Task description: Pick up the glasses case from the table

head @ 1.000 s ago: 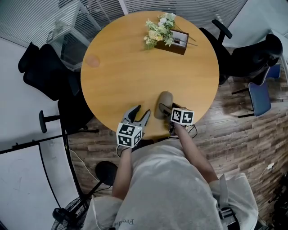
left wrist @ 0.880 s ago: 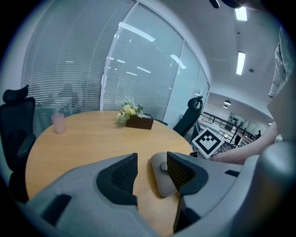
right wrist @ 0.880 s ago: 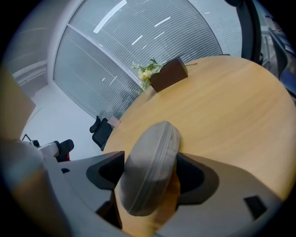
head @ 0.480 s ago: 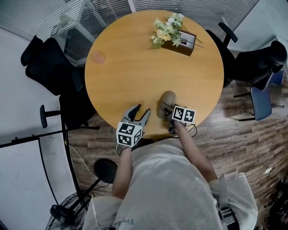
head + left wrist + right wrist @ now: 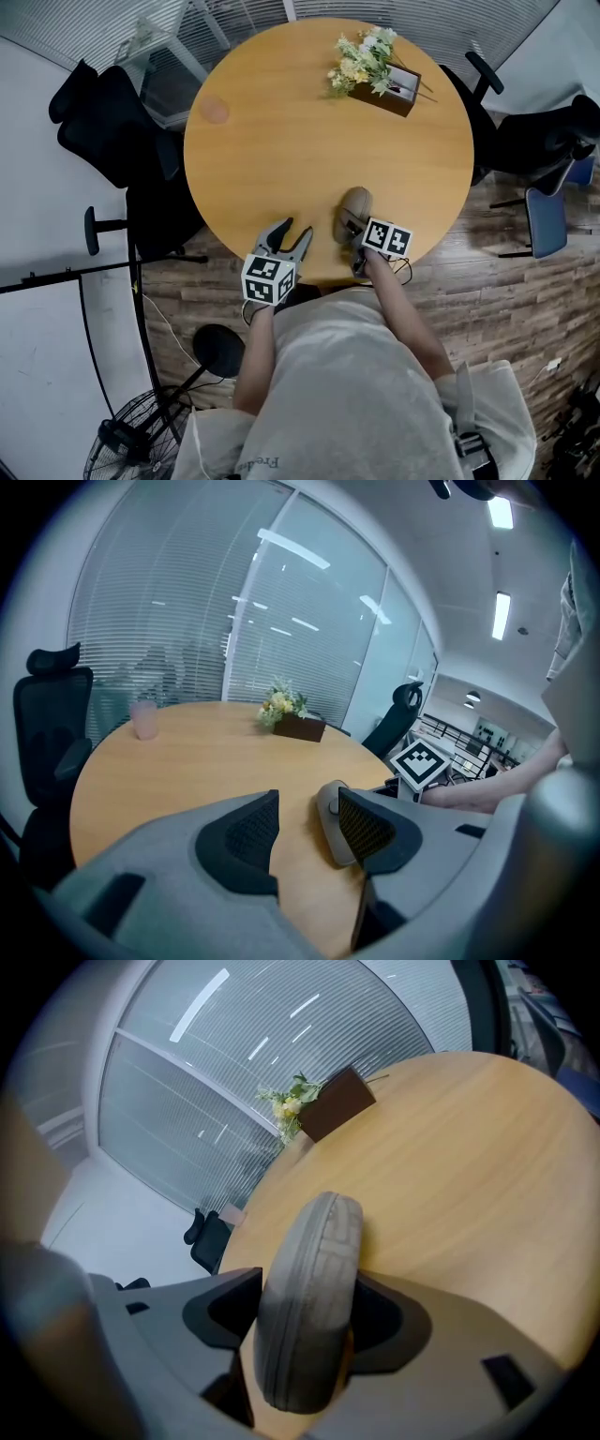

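**Head view:** The grey, oval, fabric-covered glasses case [image 5: 354,208] is lying near the front edge of the round wooden table [image 5: 300,141]. The right gripper [image 5: 351,228] is reaching over its near end. The left gripper [image 5: 293,238] is hovering just beside it.

**Left gripper view:** The left gripper [image 5: 307,819] is standing wide apart and gripping nothing, with the case [image 5: 333,836] lying beyond one pad.

**Right gripper view:** The right gripper [image 5: 305,1326] has just been closing, and its pads are now pressing the case [image 5: 314,1260] across its narrow width (not yet lifted).

**Assessment:** The case is probably light and stiff-shelled, and its textured cover should aid friction. Its curved sides risk slipping, so a mid-body hold is advisable.
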A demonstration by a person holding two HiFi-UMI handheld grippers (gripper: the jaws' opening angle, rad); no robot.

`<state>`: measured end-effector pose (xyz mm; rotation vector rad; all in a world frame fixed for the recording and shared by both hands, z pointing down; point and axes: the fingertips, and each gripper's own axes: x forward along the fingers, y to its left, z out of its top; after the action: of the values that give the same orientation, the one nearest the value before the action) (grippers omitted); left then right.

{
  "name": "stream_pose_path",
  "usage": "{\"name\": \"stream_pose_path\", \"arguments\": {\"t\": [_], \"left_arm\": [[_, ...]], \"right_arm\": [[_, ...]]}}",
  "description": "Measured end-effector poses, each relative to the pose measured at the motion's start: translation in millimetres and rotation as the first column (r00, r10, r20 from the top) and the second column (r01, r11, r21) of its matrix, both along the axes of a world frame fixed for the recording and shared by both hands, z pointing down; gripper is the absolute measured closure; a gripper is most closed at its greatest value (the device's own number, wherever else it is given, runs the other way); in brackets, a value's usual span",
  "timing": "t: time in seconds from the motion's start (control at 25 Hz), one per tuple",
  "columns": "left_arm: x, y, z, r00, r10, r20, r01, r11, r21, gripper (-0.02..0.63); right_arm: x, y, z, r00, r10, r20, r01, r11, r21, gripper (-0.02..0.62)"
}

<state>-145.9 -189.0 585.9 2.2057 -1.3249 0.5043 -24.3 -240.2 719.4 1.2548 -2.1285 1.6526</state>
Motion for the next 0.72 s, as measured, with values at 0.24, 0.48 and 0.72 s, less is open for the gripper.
{"name": "stream_pose_path", "arguments": {"t": [0.24, 0.48, 0.72], "left_arm": [[-2.8, 3.6, 0.7, 1.000, -0.010, -0.010, 0.010, 1.000, 0.006, 0.408], [-1.0, 3.3, -0.3, 1.000, -0.007, -0.007, 0.007, 1.000, 0.008, 0.408], [2.3, 5.2, -2.0, 1.000, -0.007, -0.009, 0.007, 1.000, 0.010, 0.408]], "right_arm": [[-1.2, 4.1, -6.1, 1.000, -0.025, 0.003, 0.025, 1.000, 0.014, 0.321], [-3.6, 1.6, -27.9, 0.997, -0.075, -0.029, 0.077, 0.993, 0.085, 0.321], [-4.1, -4.4, -60.1, 0.987, -0.127, -0.099, 0.146, 0.966, 0.216, 0.321]]}}
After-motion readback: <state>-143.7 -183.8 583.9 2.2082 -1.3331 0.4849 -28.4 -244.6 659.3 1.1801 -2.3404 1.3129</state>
